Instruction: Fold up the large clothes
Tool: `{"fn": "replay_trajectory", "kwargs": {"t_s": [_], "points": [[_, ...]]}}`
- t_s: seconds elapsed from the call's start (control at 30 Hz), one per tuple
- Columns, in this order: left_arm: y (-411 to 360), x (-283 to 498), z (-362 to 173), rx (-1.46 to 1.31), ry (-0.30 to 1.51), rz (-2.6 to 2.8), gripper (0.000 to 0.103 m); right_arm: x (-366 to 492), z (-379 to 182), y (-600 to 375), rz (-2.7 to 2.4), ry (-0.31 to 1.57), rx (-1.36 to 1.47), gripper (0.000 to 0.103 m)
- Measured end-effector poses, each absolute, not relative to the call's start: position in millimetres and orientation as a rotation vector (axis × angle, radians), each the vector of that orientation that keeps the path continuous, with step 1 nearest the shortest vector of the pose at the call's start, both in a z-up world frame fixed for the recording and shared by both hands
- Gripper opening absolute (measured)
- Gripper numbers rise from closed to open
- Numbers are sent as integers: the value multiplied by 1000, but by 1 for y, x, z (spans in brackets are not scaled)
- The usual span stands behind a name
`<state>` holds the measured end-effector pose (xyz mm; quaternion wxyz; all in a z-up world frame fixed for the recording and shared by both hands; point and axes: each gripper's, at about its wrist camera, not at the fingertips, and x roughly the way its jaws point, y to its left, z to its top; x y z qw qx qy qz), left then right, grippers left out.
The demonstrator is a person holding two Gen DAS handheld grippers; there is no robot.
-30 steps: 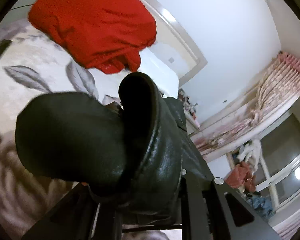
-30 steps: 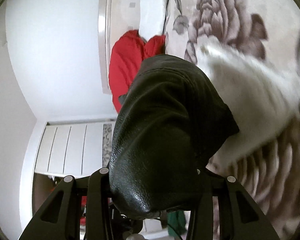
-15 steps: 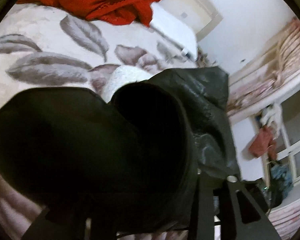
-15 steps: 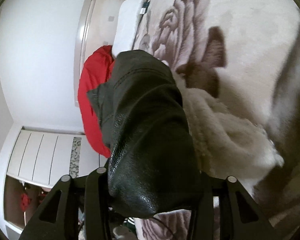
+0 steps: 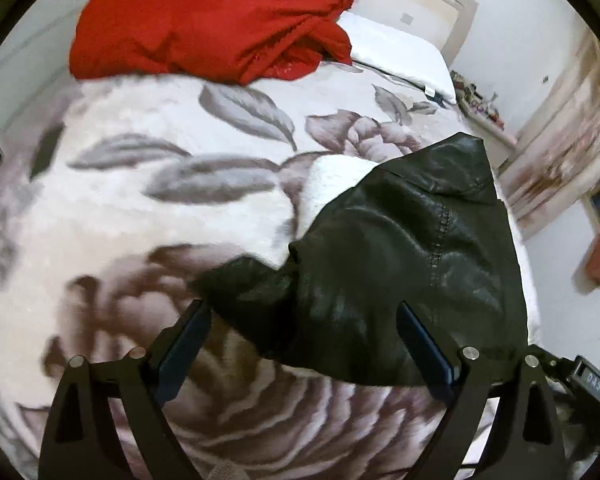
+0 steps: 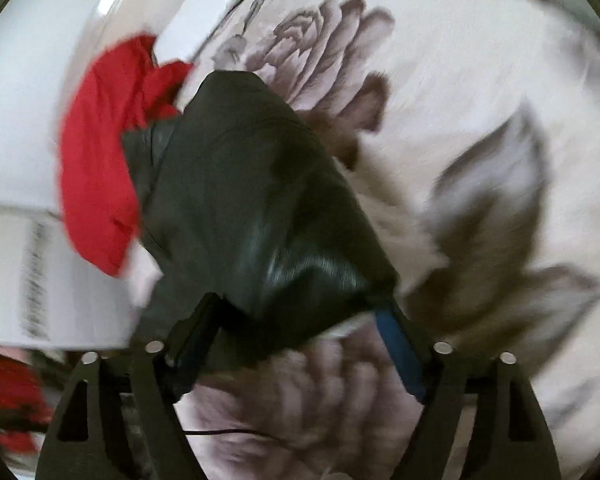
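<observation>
The left gripper (image 5: 302, 320) has its two fingers spread wide apart. The right gripper (image 6: 300, 312) is spread wide too, fingers at 5 and 7 o'clock.

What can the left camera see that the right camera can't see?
Only the left wrist view shows the pink curtains and the window side of the room. Only the right wrist view shows the white slatted panel and a thin black cable near the bottom. Both show the black leather jacket lying on the flowered blanket, the red garment and the white pillow. The left gripper and the right gripper are both open around the jacket.
</observation>
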<state>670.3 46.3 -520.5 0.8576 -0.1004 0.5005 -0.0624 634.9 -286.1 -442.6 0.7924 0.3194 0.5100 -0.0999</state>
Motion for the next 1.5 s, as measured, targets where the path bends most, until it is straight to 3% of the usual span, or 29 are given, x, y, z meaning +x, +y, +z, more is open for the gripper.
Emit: {"fn": "replay_trajectory", "kwargs": {"t_s": [0.1, 0.2, 0.47, 0.97, 1.2, 1.5], "points": [[33, 657, -500, -103, 1043, -113, 95, 629, -408, -258, -355, 1130, 300, 87], [23, 645, -477, -56, 1033, -112, 95, 620, -386, -242, -370, 1140, 145, 88], [4, 577, -387, -12, 989, -124, 95, 565, -293, -219, -392, 1074, 55, 88], [5, 417, -197, -17, 850, -110, 95, 370, -58, -163, -364, 883, -2, 88], [7, 357, -149, -39, 823, -97, 95, 286, 24, -145, -324, 807, -15, 88], [9, 319, -118, -34, 870, -60, 95, 222, 82, -128, -304, 798, -47, 88]]}}
